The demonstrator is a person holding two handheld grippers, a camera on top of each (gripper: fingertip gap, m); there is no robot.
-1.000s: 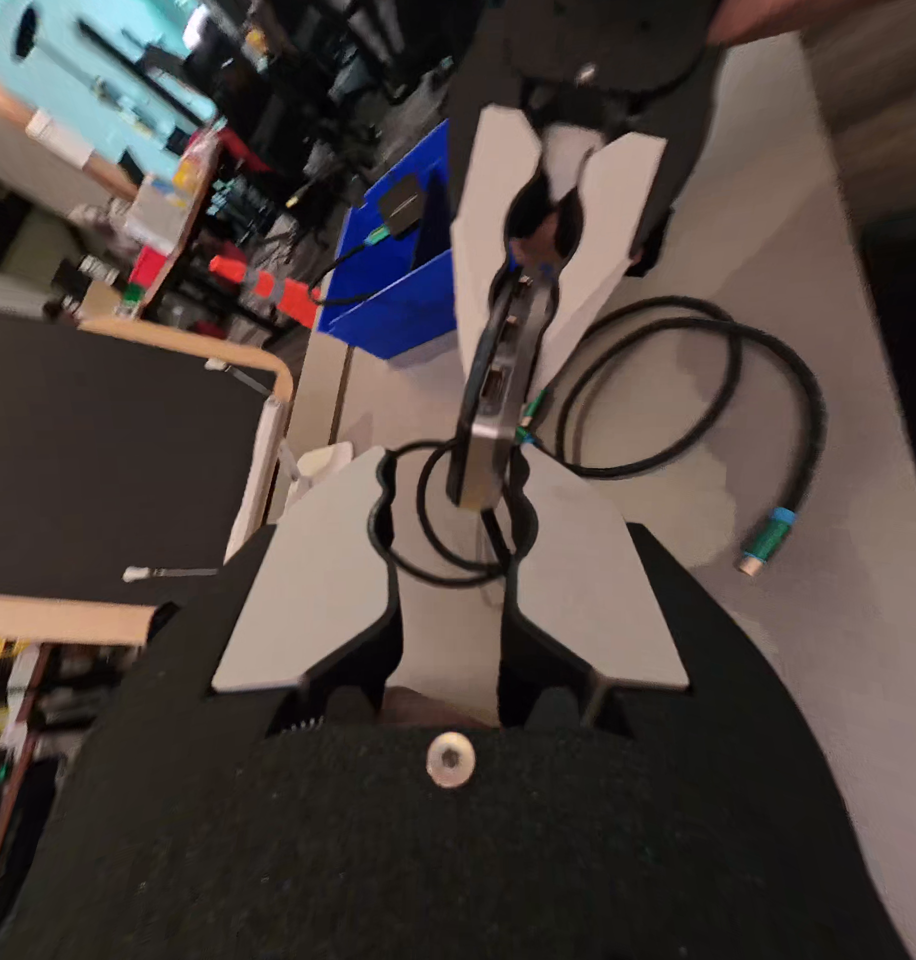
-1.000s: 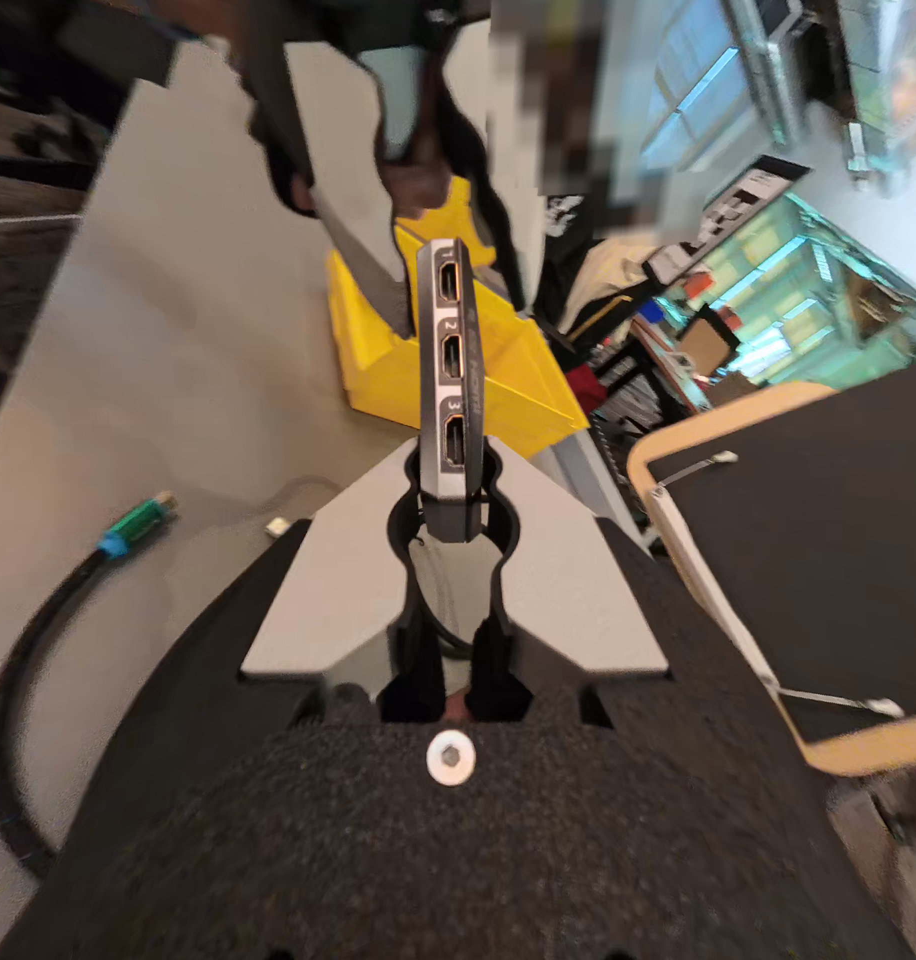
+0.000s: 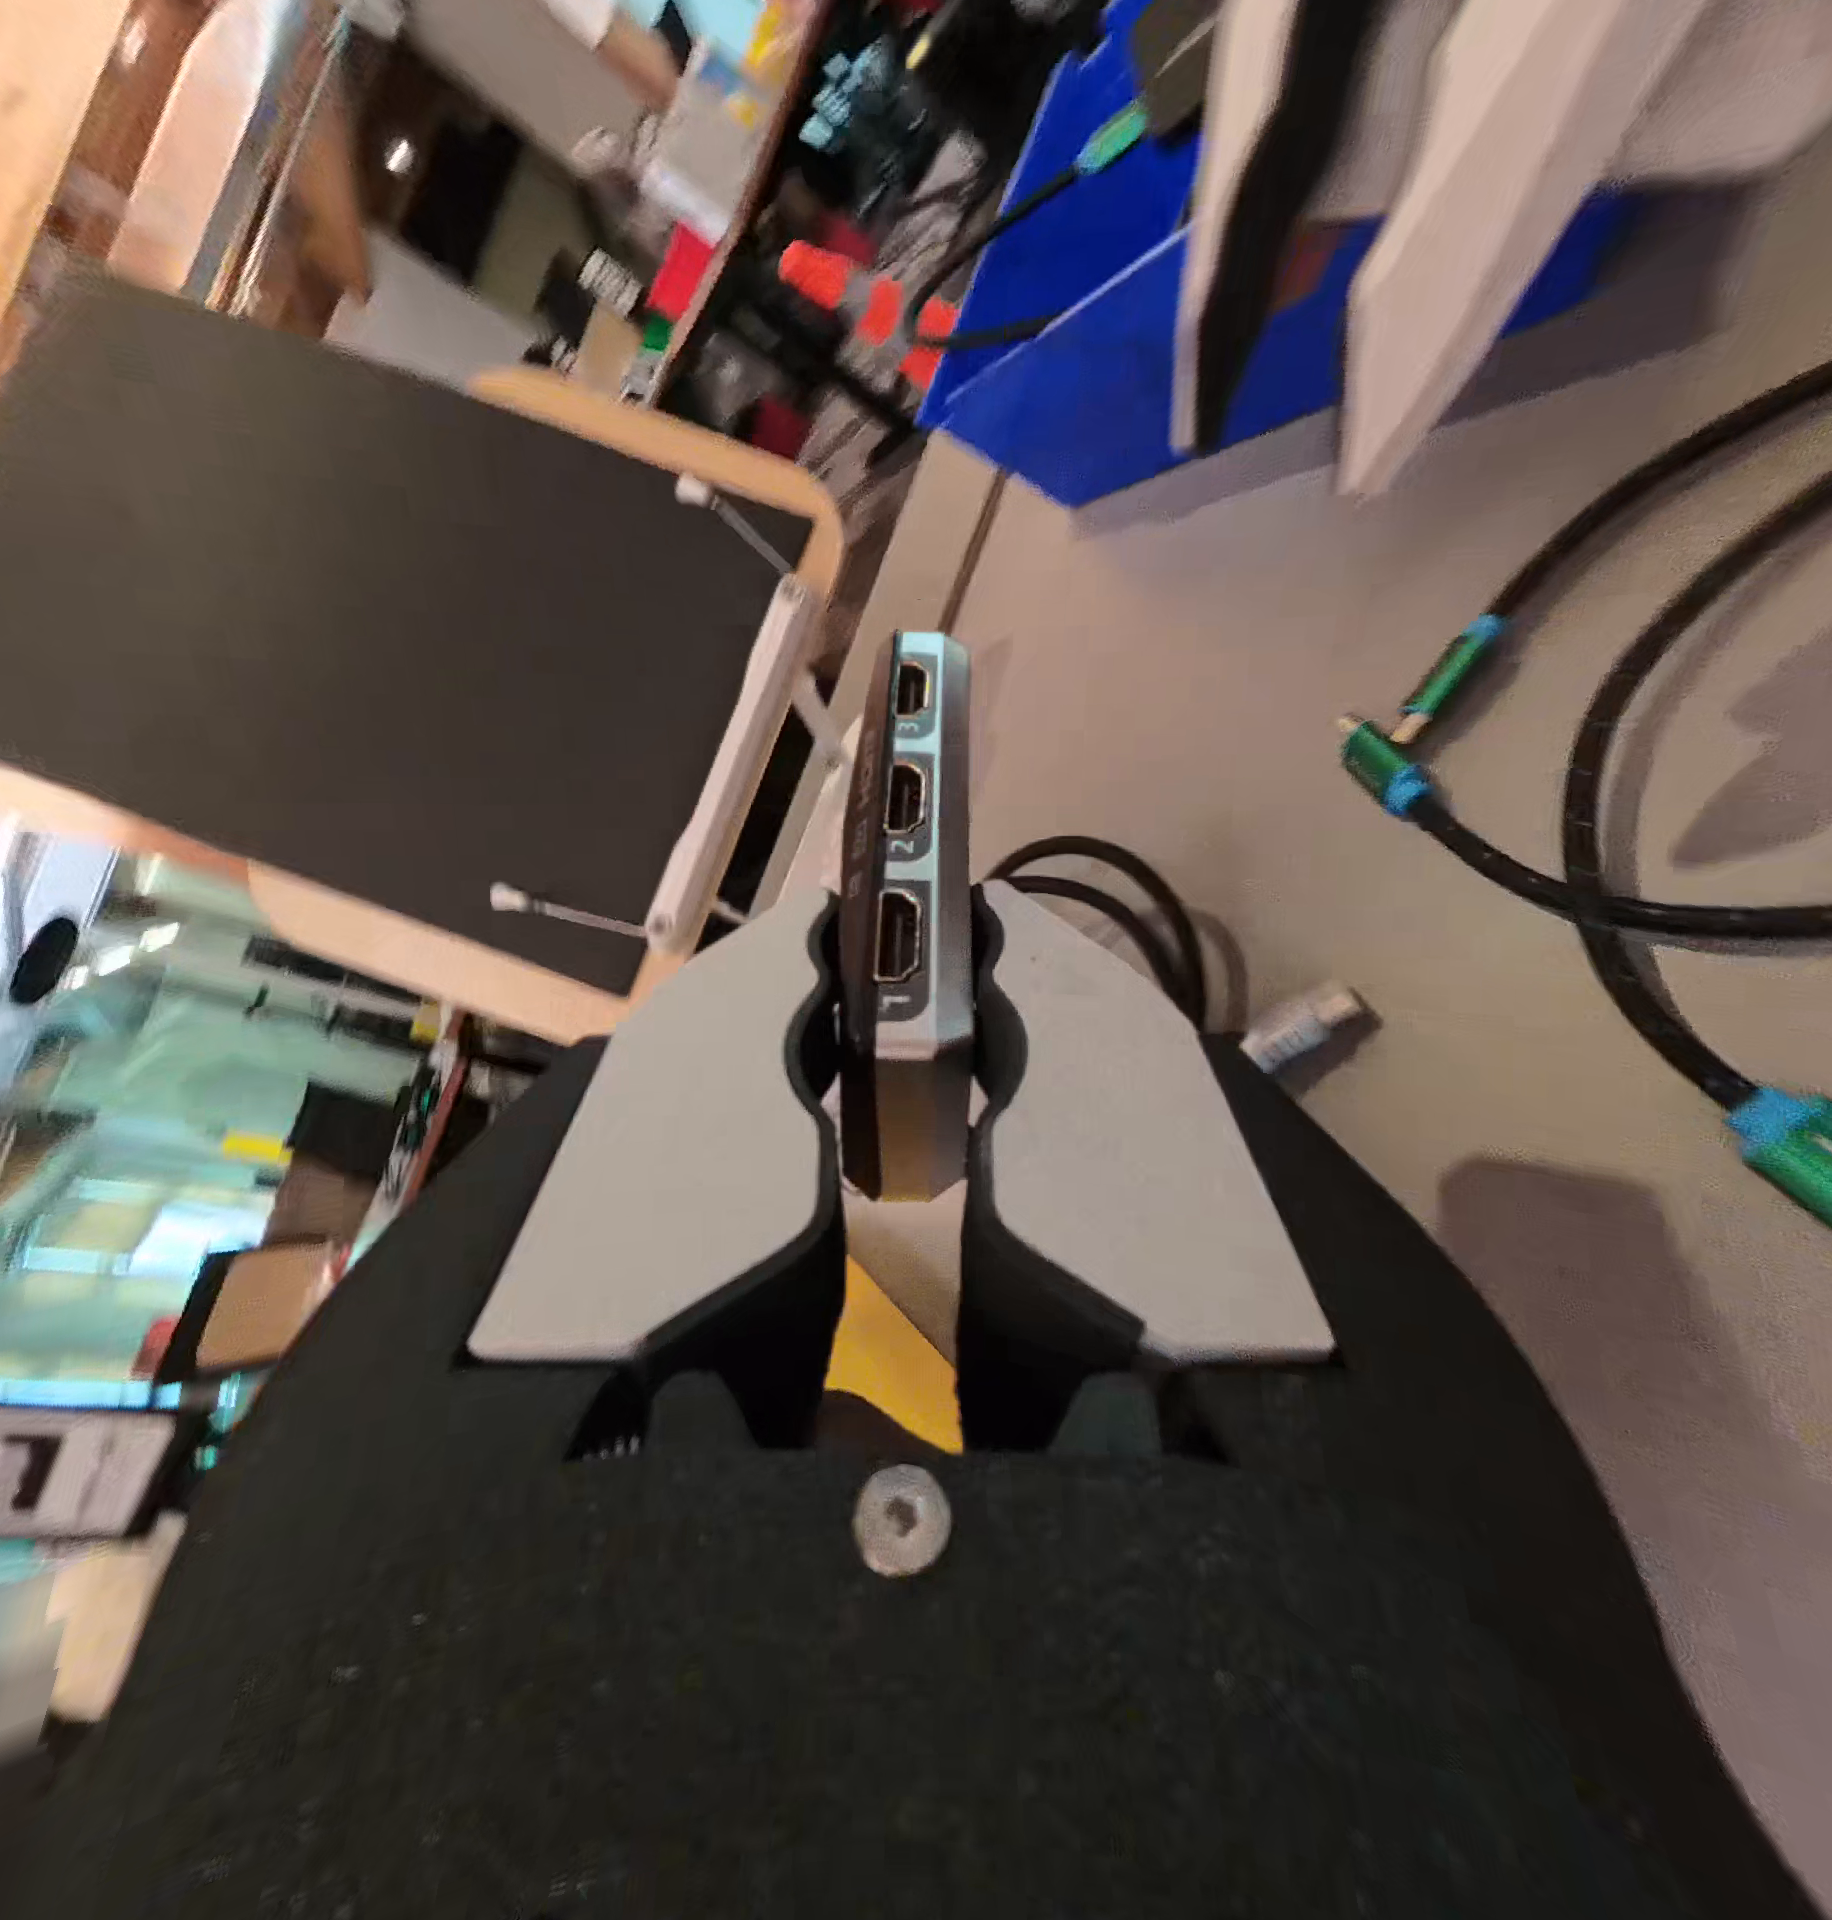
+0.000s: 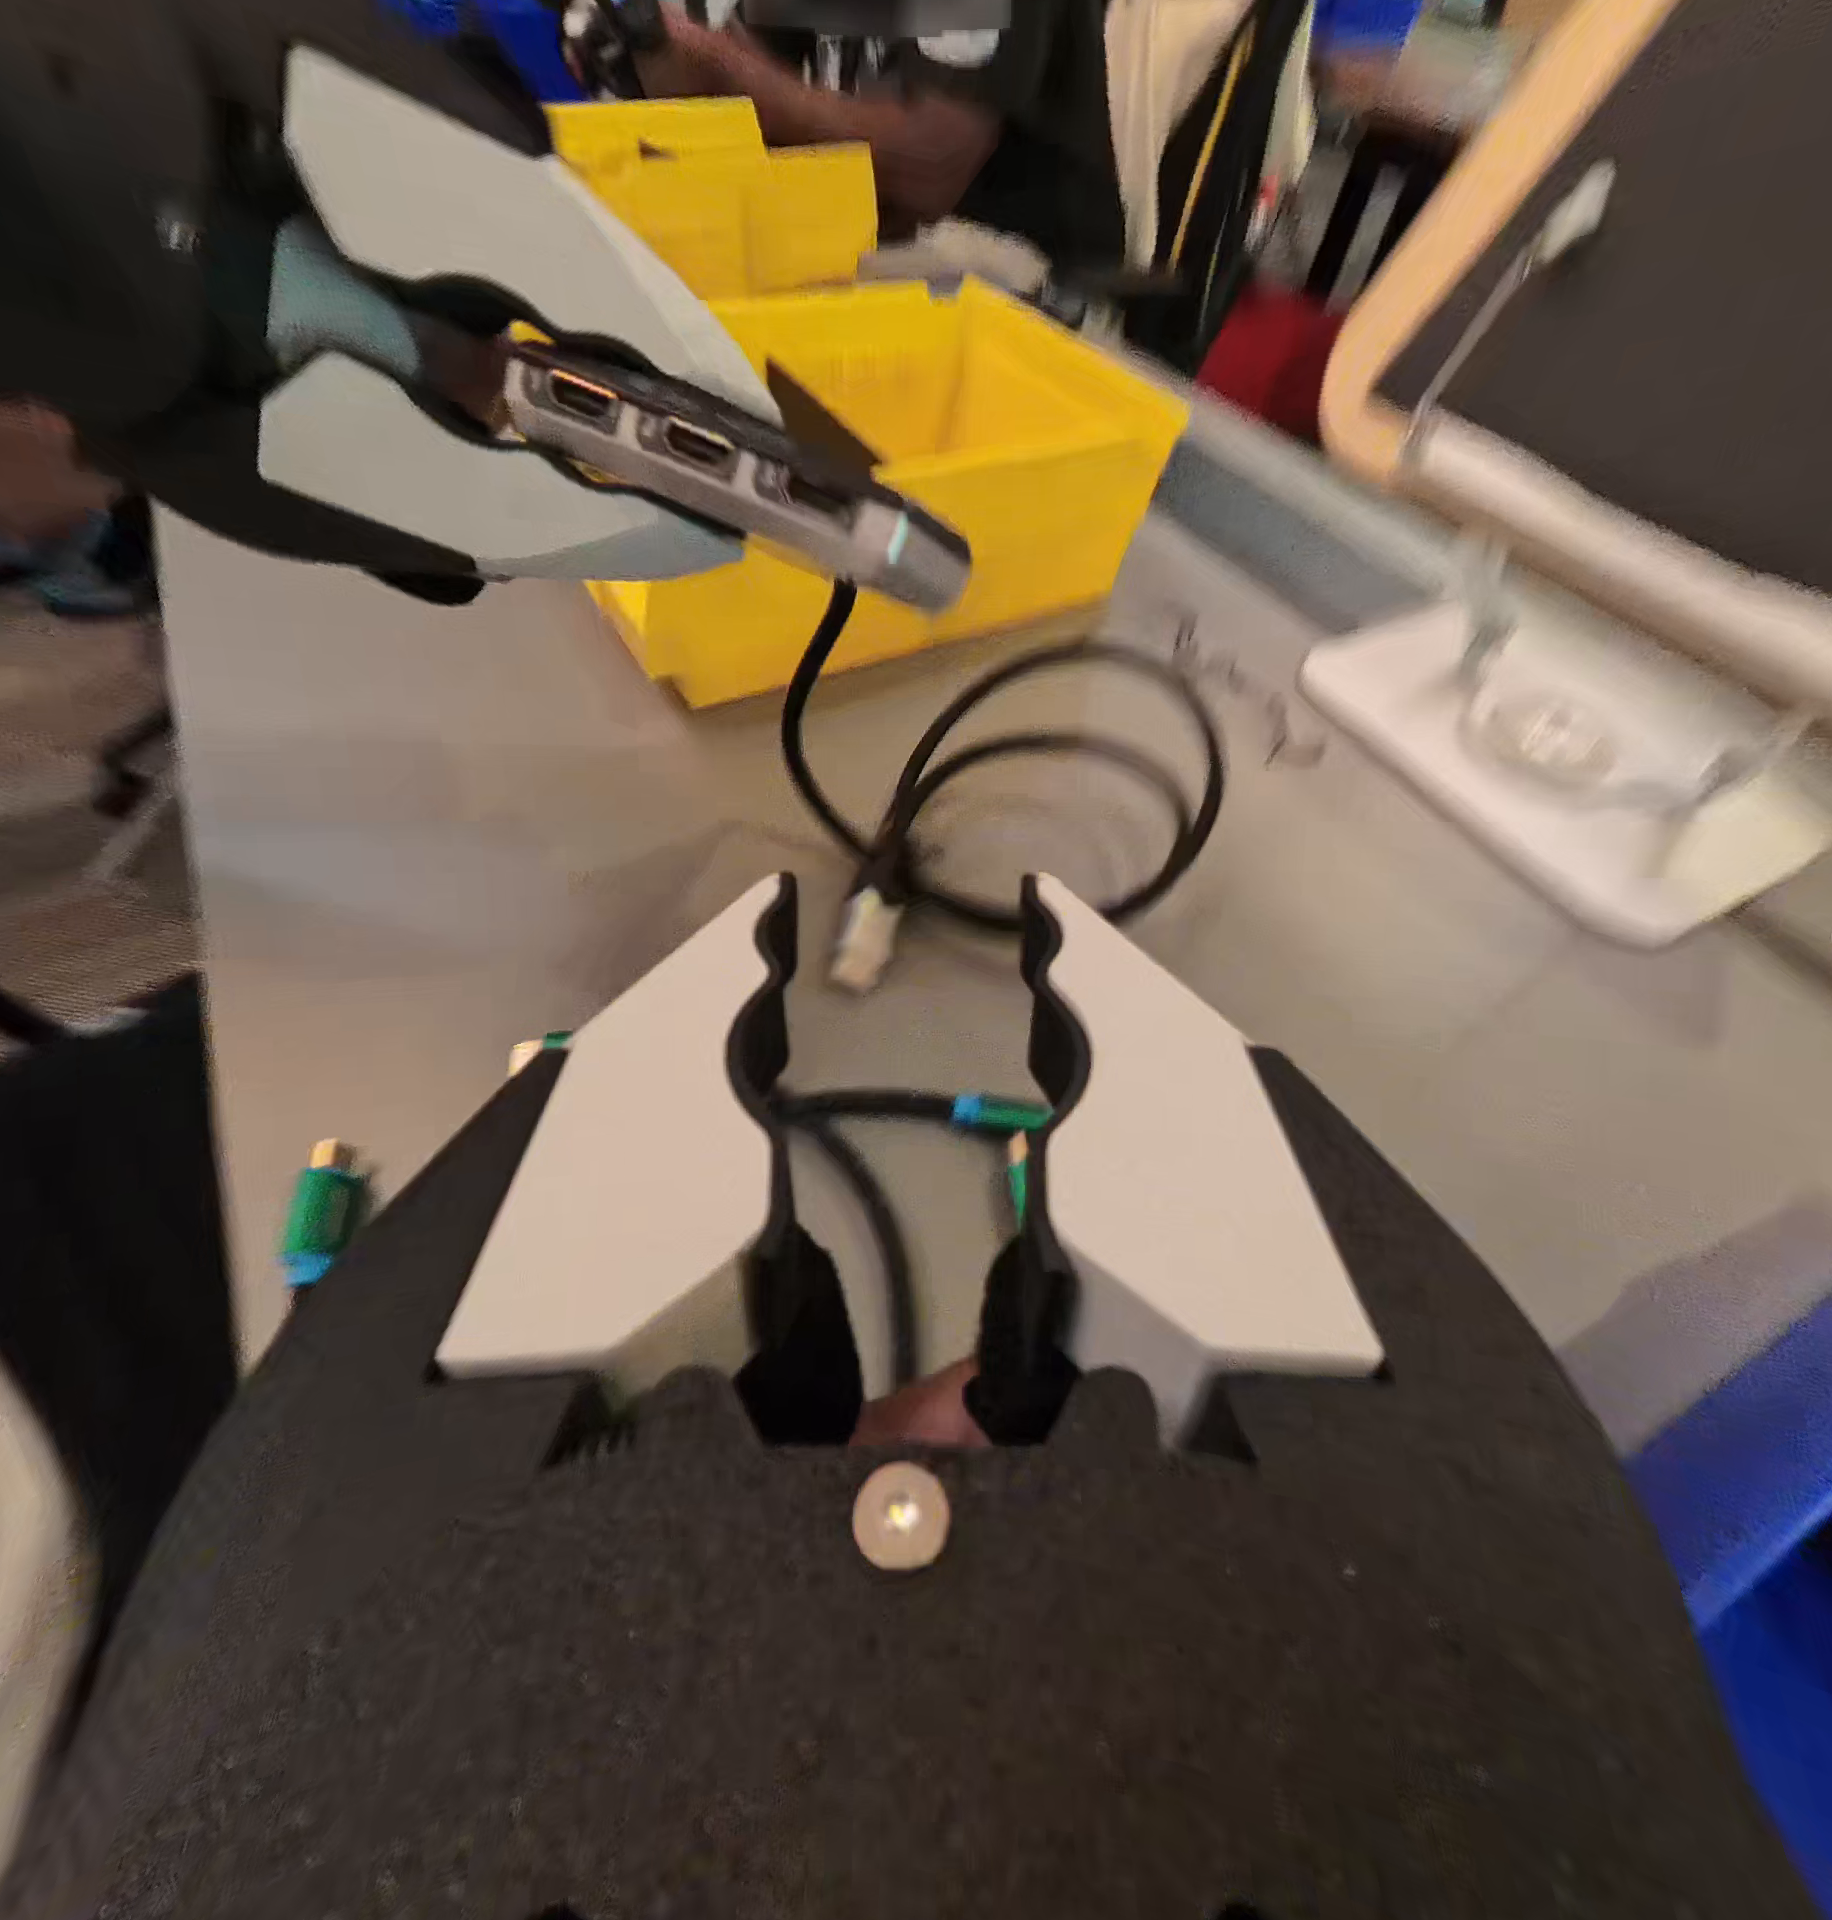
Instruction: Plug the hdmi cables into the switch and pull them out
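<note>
The left claw (image 3: 904, 997) was closed on the switch (image 3: 907, 862), which stood up on its narrow side between the two grey fingers (image 3: 683, 1132), above the grey surface (image 3: 1151, 665). Three ports faced the camera; all three looked empty. The lower end of the switch was hidden inside the claw. In the right wrist view, the switch's own thin black cable (image 4: 818, 707) hung down from it to a loose coil on the surface, and its silver plug (image 4: 862, 935) lay just in front of the right claw (image 4: 904, 997). The right claw was open and held nothing. Between its fingers one green HDMI plug (image 4: 1000, 1110) was partly covered, so its tip could not be seen. Another green plug (image 4: 318, 1210) lay at the left, and its cable was cut off. The yellow bin (image 4: 953, 457) behind was blurred. In the left wrist view, the blue bin (image 3: 1078, 343) was half hidden by the right claw.
</note>
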